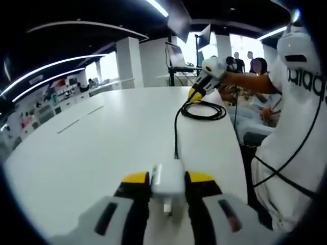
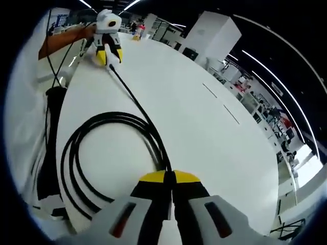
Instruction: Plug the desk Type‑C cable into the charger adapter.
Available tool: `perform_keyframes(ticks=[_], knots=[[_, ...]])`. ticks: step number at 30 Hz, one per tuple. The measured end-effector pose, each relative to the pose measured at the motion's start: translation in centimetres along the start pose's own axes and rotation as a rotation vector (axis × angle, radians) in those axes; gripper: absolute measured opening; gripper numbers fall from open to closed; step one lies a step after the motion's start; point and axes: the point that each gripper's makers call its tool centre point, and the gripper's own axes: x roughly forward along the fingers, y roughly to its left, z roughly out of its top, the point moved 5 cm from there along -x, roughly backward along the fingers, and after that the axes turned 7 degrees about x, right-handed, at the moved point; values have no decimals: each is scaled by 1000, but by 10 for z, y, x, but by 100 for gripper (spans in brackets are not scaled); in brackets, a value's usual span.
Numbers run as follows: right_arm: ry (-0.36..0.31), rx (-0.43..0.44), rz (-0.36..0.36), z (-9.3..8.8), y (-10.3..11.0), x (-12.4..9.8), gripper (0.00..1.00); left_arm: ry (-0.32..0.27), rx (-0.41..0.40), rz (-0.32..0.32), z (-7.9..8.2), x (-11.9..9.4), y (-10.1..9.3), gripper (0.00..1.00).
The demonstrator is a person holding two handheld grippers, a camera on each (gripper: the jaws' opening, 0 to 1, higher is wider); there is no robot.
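Type‑C cable, black and thin (image 2: 134,104): it runs across the white table (image 2: 204,138), forms a loose coil near the table's edge, and ends at the white square charger adapter (image 1: 167,179), where its plug already sits in the adapter's far face.

Left claw (image 1: 167,179): its yellow‑tipped jaws are pinching the charger adapter from both sides, just above the table. In the right gripper view this claw appears at the far end of the cable (image 2: 109,55), held by a person's bare forearm that reaches in from the table's edge.

Right claw (image 2: 170,178): its jaws are pressed together on the black cable, which enters between the yellow tips at the near end of the coil. In the left gripper view this claw (image 1: 196,92) tilts down toward the coil (image 1: 203,109), held out over the table by the person's arm.

Person (image 1: 299,132): wears a white shirt with dark lettering and stands at the table's edge; a thin dark lead hangs across the shirt.

Surface: the white table is large with a rounded edge and faint seams.

Room: an open office with white columns, long ceiling light strips, a monitor on a stand (image 1: 176,55), and several people beyond the table.
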Motion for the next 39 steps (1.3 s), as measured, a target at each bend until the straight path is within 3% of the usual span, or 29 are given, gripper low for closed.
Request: perform_keyframes(ticks=[17, 25, 39], knots=[[-6, 54, -34, 20, -17, 21, 2, -5, -2, 74, 10, 17, 38, 26], [-14, 83, -35, 27, -25, 33, 2, -13, -4, 96, 20, 32, 44, 26], [-32, 127, -59, 35, -45, 51, 2, -14, -25, 121, 20, 45, 82, 25]])
